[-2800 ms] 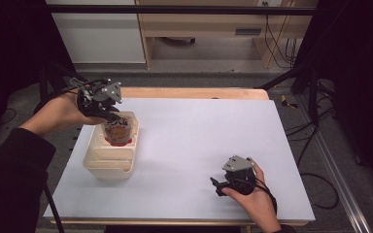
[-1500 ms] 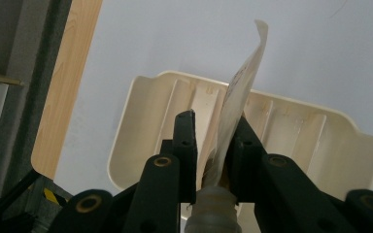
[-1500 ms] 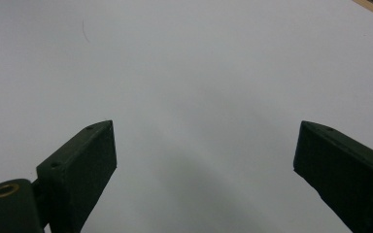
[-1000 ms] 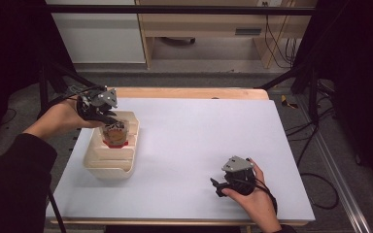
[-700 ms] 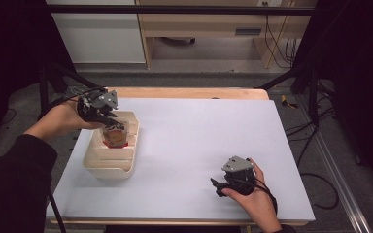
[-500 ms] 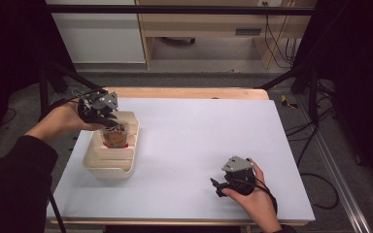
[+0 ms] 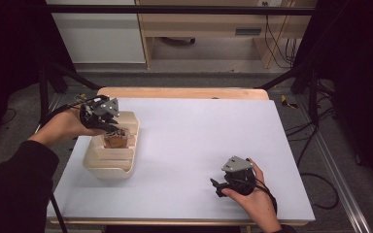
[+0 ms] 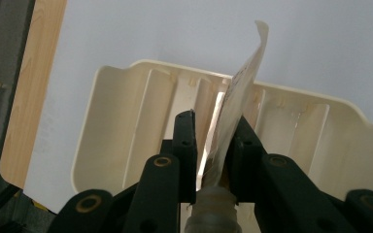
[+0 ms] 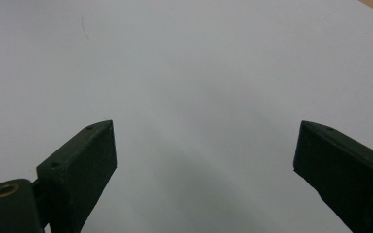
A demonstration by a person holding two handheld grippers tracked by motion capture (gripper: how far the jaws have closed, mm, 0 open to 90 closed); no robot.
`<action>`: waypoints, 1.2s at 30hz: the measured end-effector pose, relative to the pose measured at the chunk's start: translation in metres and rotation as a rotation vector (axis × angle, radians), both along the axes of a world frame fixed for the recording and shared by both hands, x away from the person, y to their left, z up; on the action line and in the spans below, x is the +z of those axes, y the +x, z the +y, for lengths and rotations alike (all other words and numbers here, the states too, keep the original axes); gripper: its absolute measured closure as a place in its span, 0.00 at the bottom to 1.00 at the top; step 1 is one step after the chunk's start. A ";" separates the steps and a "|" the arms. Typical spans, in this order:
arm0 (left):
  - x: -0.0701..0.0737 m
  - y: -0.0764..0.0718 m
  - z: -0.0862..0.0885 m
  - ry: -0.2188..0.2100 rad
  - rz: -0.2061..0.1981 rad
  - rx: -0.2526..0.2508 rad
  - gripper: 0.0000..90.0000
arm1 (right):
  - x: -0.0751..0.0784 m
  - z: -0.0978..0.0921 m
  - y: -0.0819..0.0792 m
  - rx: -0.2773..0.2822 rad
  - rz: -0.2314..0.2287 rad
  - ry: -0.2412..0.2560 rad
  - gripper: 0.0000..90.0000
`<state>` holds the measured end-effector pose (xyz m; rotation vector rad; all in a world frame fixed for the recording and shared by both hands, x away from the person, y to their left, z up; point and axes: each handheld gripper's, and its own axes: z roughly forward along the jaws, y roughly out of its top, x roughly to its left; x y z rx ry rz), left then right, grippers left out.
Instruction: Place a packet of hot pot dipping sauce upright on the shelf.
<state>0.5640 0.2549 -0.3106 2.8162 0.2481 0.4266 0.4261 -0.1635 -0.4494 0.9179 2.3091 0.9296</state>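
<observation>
Left tongs (image 7: 110, 127) were pinching a floppy pouch (image 8: 236, 104) by its lower part, right above the spout, holding it on edge over the cream rack (image 7: 108, 160) that sat near the desk's (image 7: 199, 141) left edge, toward the far corner. From the high view the pouch (image 7: 115, 139) looked like it was down between the rack's ribs, though I couldn't tell if it was actually resting on the bottom. Right tongs (image 7: 219, 186) were spread wide with nothing between them, parked near the front edge of the desk, well apart from the rack.

Main worry: the pouch was soft and its top already curled over, so if the tongs let go before it was seated in a slot, it would probably flop sideways across the ribs. The rack was light too and nothing was holding it, so a sideways nudge could slide it.
</observation>
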 end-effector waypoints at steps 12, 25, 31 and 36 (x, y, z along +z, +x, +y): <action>-0.012 -0.002 0.004 -0.022 0.006 0.002 0.85 | 0.000 0.001 0.000 0.001 0.002 -0.004 0.10; -0.014 -0.007 0.015 -0.011 0.008 0.024 0.75 | -0.001 0.001 0.000 0.005 0.007 -0.008 0.10; -0.006 -0.012 0.013 -0.072 -0.029 0.009 0.51 | -0.001 0.001 0.000 0.004 0.009 -0.008 0.10; 0.009 -0.024 0.004 -0.148 -0.097 0.001 0.36 | -0.002 0.001 0.000 0.006 0.008 -0.010 0.10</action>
